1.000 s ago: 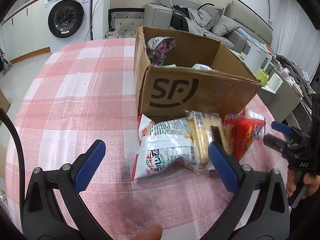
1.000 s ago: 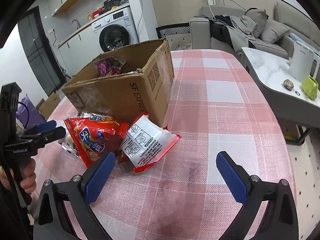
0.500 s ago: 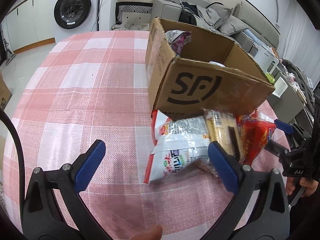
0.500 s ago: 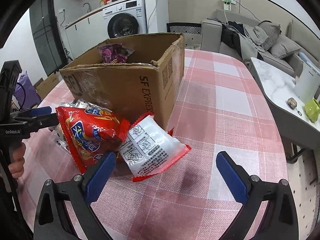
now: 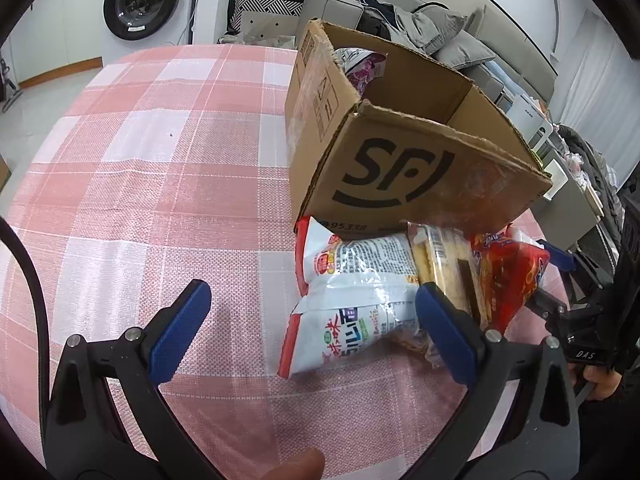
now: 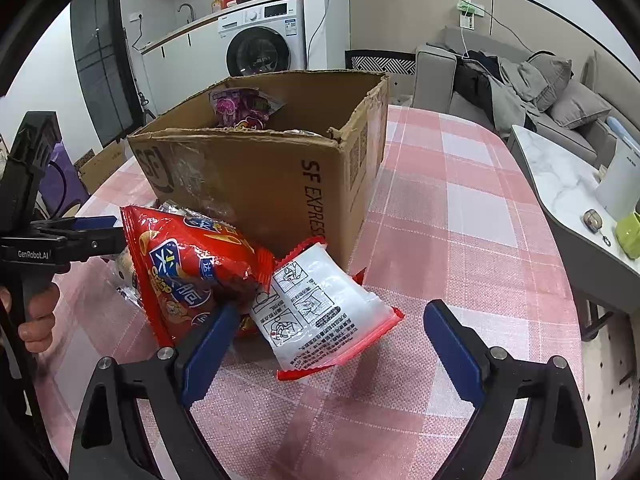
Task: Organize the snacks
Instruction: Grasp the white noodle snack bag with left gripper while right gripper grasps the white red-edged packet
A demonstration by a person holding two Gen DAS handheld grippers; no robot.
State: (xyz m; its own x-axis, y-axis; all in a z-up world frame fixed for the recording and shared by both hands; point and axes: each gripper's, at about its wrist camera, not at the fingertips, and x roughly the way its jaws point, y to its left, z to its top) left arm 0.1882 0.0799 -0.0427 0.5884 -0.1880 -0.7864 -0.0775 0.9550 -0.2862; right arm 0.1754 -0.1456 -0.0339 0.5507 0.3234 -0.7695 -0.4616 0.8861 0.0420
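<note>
An open SF cardboard box stands on the pink checked tablecloth, with a purple snack bag inside. In front of it lie a white noodle packet, a clear pack of biscuits and a red snack bag. My left gripper is open and empty, its right finger beside the white packet. My right gripper is open around a white packet with red edges, next to the red bag. The box also shows in the right wrist view.
A washing machine and a grey sofa with clothes stand beyond the table. A marble side table with a green object lies to the right. The left half of the tablecloth is bare.
Both grippers have moved closer to the snacks. My right gripper's jaws now straddle the white red-edged packet. Both stay open.
</note>
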